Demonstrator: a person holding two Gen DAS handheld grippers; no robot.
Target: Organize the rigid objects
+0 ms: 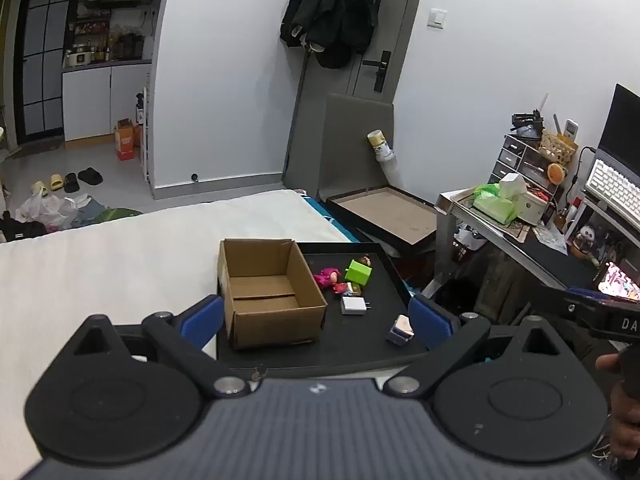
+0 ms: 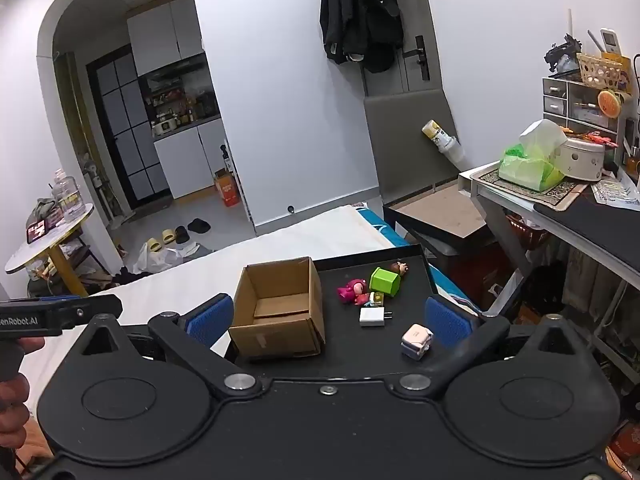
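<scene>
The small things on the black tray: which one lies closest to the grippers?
The pale cube-shaped charger, alone at the tray's near right corner. The white plug adapter lies farther back, and the green block and pink doll farther still.

Black left claw [image 1: 316,316], right claw [image 2: 330,320], blue ribbed pads [image 2: 448,322], silver screws

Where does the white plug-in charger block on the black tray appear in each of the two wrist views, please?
Left wrist view: the white plug-in charger block lies centre-right, on the black tray, right of the open cardboard box.
Right wrist view: the charger lies just right of centre, below the green cube toy.
Shared landmark: the cardboard box, left of the charger in both.
</scene>
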